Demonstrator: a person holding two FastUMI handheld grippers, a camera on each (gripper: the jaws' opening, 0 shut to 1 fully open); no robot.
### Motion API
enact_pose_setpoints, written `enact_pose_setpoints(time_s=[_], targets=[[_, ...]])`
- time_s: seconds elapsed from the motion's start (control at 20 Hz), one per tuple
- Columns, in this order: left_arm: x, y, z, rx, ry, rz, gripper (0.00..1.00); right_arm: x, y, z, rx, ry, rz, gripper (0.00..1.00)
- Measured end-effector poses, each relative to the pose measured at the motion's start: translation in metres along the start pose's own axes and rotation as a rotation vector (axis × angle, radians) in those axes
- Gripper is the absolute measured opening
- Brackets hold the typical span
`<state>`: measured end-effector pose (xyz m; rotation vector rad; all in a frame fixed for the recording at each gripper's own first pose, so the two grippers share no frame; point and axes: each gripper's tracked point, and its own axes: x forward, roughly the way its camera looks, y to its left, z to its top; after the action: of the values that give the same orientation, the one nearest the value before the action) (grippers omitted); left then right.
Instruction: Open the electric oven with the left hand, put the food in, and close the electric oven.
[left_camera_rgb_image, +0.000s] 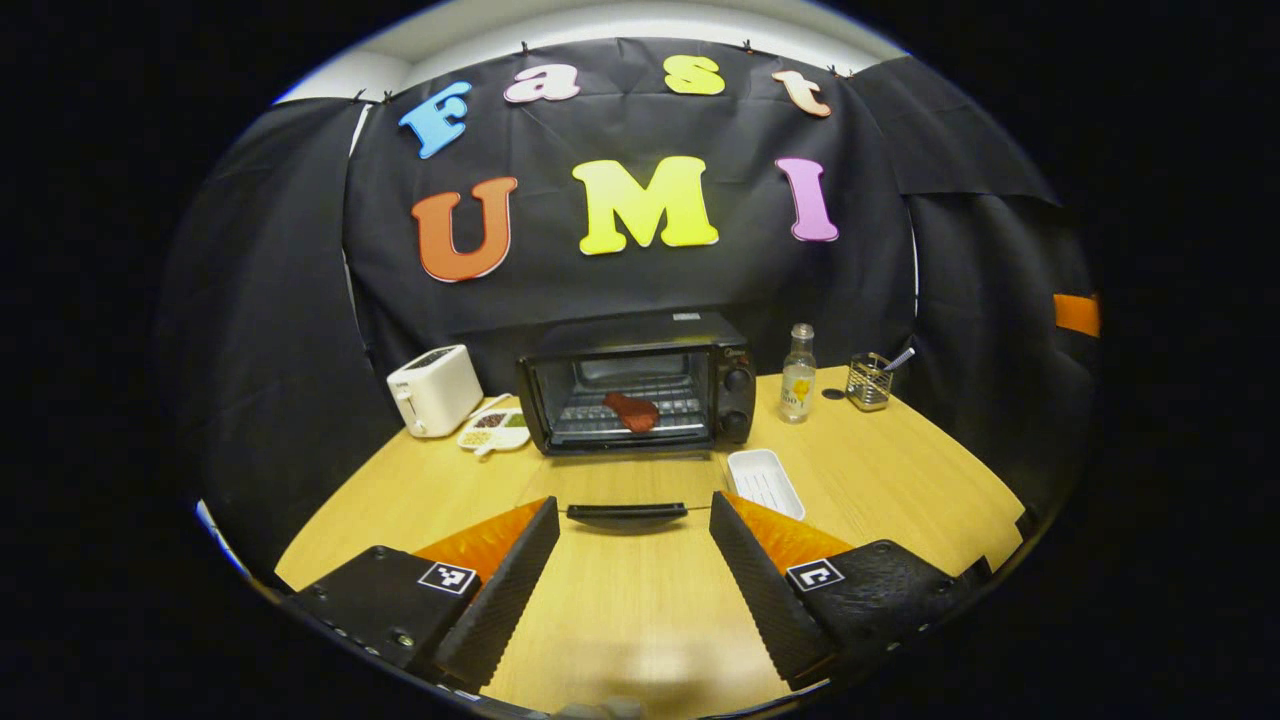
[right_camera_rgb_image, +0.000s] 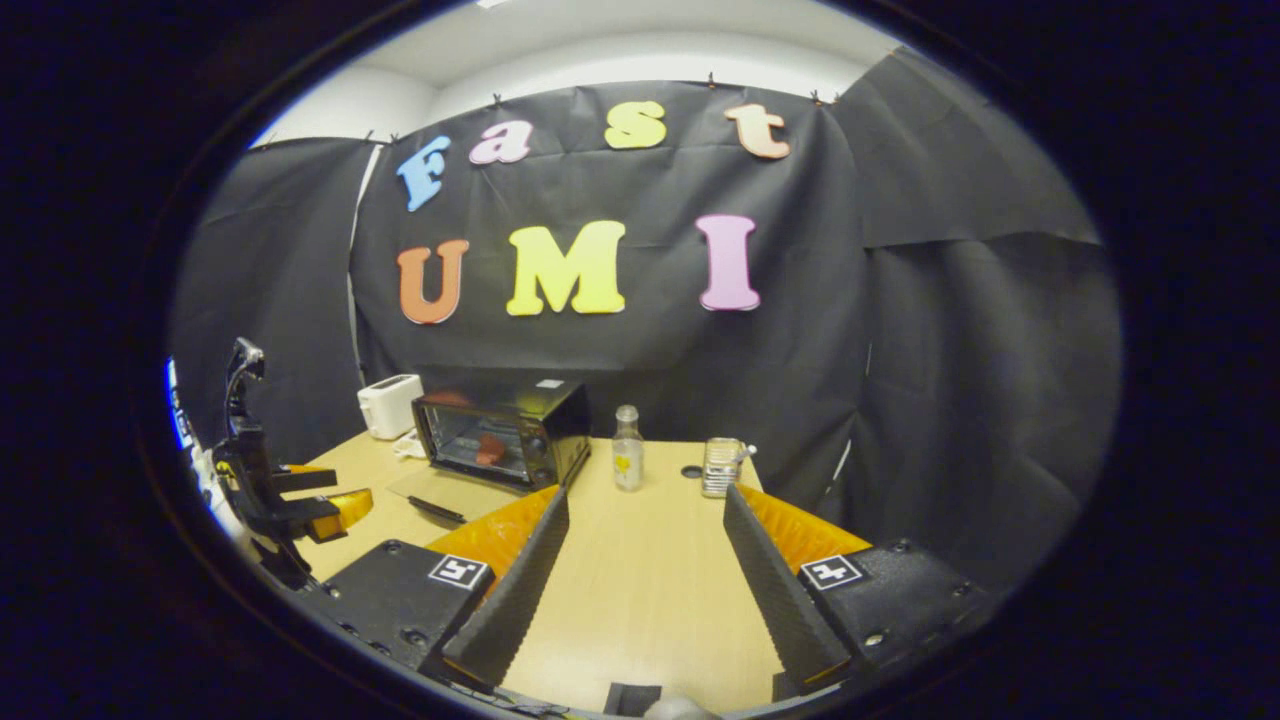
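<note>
- Over the tabletop (left_camera_rgb_image: 620, 610), left gripper (left_camera_rgb_image: 633, 525) spread wide, holding nothing, just short of the oven door handle (left_camera_rgb_image: 627, 513).
- Right gripper (right_camera_rgb_image: 645, 520) also spread, empty, further right.
- Oven (left_camera_rgb_image: 637, 383) door folded down flat; food (left_camera_rgb_image: 631, 411) lies on the rack inside.
- White tray (left_camera_rgb_image: 765, 482) beside door; toaster (left_camera_rgb_image: 434, 389), bottle (left_camera_rgb_image: 798, 374) flank oven.

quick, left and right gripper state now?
left gripper: open, holding nothing, facing the oven door handle.
right gripper: open, holding nothing.
</note>
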<state>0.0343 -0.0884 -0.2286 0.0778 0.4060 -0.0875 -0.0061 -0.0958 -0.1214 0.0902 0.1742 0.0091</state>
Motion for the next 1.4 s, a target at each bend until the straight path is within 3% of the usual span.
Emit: enact_pose_setpoints(time_s=[0.25,0.75,1.4], targets=[[0.055,-0.005,-0.053,-0.012,0.093,-0.016,0.97,0.003,-0.021,0.0,0.012,0.035,-0.112,0.99],[0.165,-0.004,-0.111,-0.009,0.198,-0.074,0.97,0.011,-0.002,0.018,-0.028,0.07,-0.27,0.99],[0.183,0.026,-0.119,0.004,0.232,-0.064,0.97,0.022,0.023,0.015,-0.034,0.084,-0.28,0.99]])
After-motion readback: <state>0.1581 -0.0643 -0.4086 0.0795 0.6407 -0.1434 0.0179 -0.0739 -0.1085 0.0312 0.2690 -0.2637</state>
